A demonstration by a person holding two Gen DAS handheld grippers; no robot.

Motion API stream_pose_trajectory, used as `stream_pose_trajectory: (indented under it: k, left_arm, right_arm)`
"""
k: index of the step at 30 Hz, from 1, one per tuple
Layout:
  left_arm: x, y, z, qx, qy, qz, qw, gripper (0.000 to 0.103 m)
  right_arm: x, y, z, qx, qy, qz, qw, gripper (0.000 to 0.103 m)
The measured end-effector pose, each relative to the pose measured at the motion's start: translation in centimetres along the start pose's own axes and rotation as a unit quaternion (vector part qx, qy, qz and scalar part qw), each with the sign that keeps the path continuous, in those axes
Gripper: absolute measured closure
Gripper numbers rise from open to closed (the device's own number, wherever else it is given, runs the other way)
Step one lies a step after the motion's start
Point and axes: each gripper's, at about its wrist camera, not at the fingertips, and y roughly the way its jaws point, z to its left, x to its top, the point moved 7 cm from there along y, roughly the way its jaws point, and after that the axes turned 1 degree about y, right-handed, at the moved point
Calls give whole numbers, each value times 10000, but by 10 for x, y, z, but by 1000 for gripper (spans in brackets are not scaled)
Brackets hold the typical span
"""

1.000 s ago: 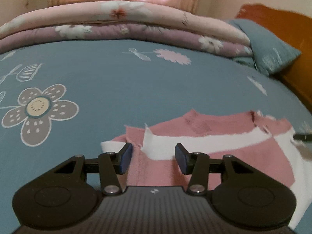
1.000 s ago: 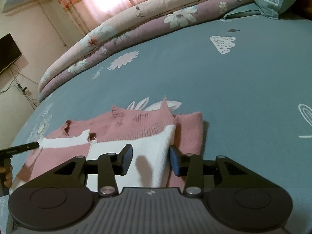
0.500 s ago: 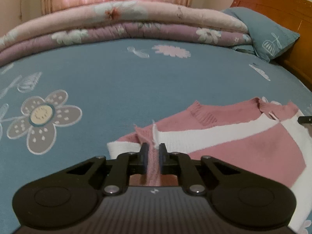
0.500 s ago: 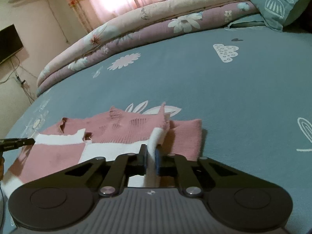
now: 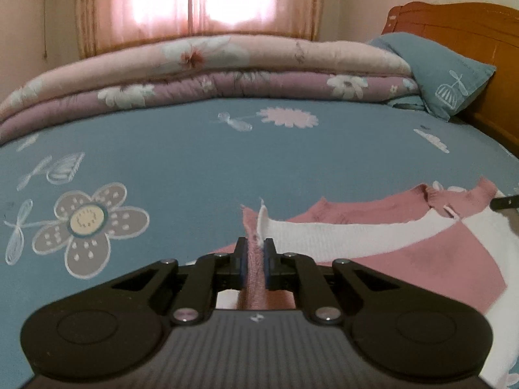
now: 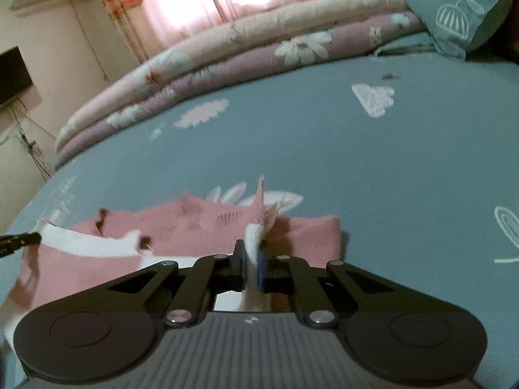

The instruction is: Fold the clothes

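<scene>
A pink and white knitted sweater lies on the blue bedsheet. My left gripper is shut on the sweater's left edge, a pinched ridge of pink and white knit standing up between its pads. In the right wrist view the same sweater stretches to the left, and my right gripper is shut on its right part, with white fabric squeezed between the pads. The tip of the other gripper shows at the far left edge. The fabric under both gripper bodies is hidden.
Folded floral quilts lie stacked along the far side of the bed. A blue pillow leans against the wooden headboard. A curtained window is behind. A dark screen hangs on the left wall.
Both grippers went from open around the sweater's edges to shut on the fabric. The left one has since risen a little, pulling the pinched fold up.
</scene>
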Motion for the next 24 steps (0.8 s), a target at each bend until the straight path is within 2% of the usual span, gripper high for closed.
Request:
stream_pose_trajectory:
  k: [7, 12, 16, 19, 21, 23, 24]
  left_arm:
    - [24, -18, -2, -80, -56, -383, 9992, 96]
    - [31, -13, 5, -21, -268, -539, 9982, 96]
    - [10, 19, 17, 130, -531, -155, 9984, 96]
    - [-13, 48, 24, 202, -715, 313, 9967, 96]
    - [-19, 54, 23, 246, -675, 341, 9968, 92]
    - [-18, 52, 21, 281, -595, 359, 9972, 91]
    - [-17, 49, 20, 289, -539, 379, 9974, 88]
  right_arm:
    - [25, -32, 19, -15, -404, -388, 9984, 95]
    - [36, -30, 18, -181, -504, -466, 9975, 95]
    - [24, 4, 2, -503, -362, -112, 9980, 95]
    - [6, 27, -12, -639, -160, 150, 9977, 94]
    - [4, 26, -16, -594, -16, 171, 9981, 93]
    - [5, 17, -17, -513, 111, 143, 9985, 78]
    - [7, 7, -15, -479, 116, 100, 9987, 76]
